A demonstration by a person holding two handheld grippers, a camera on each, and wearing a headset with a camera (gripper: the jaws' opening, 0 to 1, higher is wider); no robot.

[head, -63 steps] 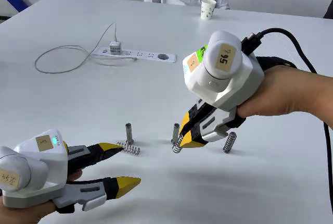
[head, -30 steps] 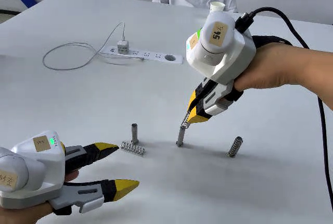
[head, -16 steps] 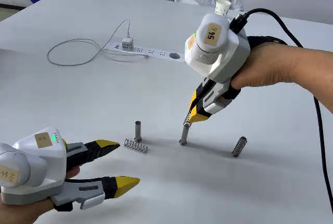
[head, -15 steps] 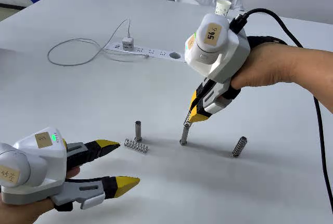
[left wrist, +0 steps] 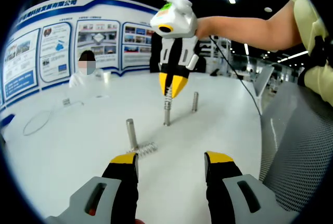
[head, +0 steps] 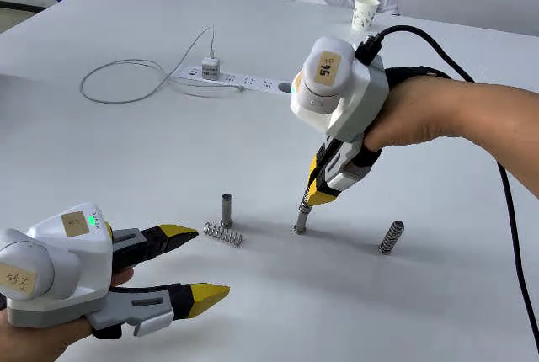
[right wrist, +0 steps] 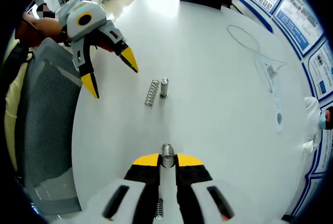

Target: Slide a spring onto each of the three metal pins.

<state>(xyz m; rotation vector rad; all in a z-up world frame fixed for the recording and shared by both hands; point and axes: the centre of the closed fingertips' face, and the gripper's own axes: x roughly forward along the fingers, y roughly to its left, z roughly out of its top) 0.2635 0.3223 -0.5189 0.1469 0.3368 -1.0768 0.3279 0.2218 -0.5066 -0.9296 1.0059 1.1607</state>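
White table [head: 126, 160], pins [head: 226, 209], springs [head: 222, 233], power strip [head: 244, 84]

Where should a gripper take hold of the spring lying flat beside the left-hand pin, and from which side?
Probably across the coils of the lying spring, toward the end that lies clear of the pin, one jaw on each long side. Come from above on the near side, where the open left gripper is: the pin stands close against the spring's far side.

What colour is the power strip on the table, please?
White power strip; clearest in head view.
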